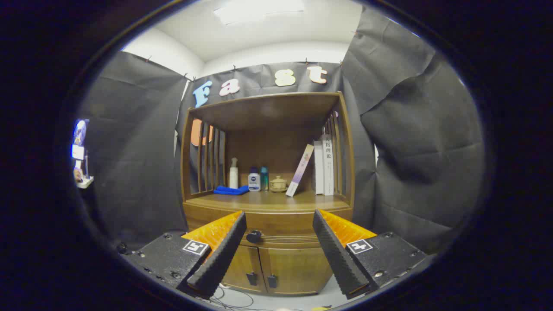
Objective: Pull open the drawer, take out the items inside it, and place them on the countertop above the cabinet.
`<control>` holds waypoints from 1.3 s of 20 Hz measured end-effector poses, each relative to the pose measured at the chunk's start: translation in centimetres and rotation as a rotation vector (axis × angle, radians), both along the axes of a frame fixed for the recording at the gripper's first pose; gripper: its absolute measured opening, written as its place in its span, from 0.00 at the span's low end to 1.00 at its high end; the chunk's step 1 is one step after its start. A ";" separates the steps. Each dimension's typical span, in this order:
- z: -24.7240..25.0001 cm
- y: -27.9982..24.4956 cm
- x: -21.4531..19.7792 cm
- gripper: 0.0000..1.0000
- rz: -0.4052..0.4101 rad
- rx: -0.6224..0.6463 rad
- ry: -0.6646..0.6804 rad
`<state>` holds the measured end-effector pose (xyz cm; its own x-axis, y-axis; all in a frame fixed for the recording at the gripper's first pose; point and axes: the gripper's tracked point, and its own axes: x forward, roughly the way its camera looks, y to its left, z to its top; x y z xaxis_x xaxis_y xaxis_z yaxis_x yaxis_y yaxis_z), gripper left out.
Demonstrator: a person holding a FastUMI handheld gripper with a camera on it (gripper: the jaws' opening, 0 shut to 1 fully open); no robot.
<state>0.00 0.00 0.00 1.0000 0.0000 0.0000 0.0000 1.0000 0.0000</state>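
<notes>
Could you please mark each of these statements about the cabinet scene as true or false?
1. The claw is open. True.
2. The wooden drawer with the dark round knob is pulled out. False: it is closed.
3. A folded blue cloth lies on the wooden countertop. True.
4. The white books lie flat. False: they stand upright.
5. The claw grips the knob. False: it is short of the knob.

The cabinet (276,263) is warm brown wood with a dark round drawer knob (254,236) and dark door handles (261,280). On its table (268,201) lie a bright blue cloth (231,190), a white pump bottle (233,173), a white bottle with a blue cap (254,181), a teal bottle (264,178) and a beige lidded pot (278,184). A leaning book (300,170) looks pale lilac, beside white books (324,166).
</notes>
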 end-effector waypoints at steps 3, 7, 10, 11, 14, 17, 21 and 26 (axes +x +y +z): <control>-0.2 -0.6 0.0 1.00 0.000 -0.007 -0.001; -0.9 0.1 0.4 1.00 0.022 0.011 0.018; -1.4 0.8 0.6 1.00 0.043 -0.005 0.022; -1.5 1.1 0.7 1.00 0.052 -0.015 0.023; -1.3 1.8 0.5 1.00 0.047 -0.030 0.003; -0.6 2.8 0.0 1.00 0.048 -0.036 -0.022; 0.8 3.0 -1.0 1.00 -0.003 -0.040 -0.024; 2.6 3.9 -1.7 1.00 -0.022 -0.034 -0.046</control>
